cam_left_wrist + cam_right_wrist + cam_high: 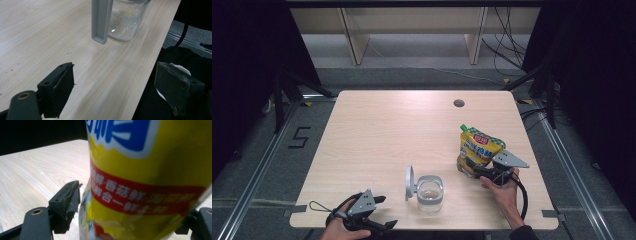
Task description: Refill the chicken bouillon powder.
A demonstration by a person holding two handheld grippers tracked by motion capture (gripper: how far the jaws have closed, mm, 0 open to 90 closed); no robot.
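Note:
A yellow spouted pouch [479,147] with blue and red print stands at the table's right side. My right gripper [470,168] reaches its lower part from the right. In the right gripper view the pouch [150,157] sits between the spread jaws of that gripper [137,202]; the left pad [68,202] lies right beside its edge, and the other pad is hidden behind it. A small glass jar [430,192] with its grey hinged lid [410,182] swung up stands near the front edge. My left gripper [387,211] hangs open and empty left of the jar [125,22], at the table's front edge [115,72].
The pale wooden table [387,130] has a round cable hole [458,103] at the back right. Black stands and cables ring the table on the floor. The jar's lid [101,20] hangs down in front of my left gripper.

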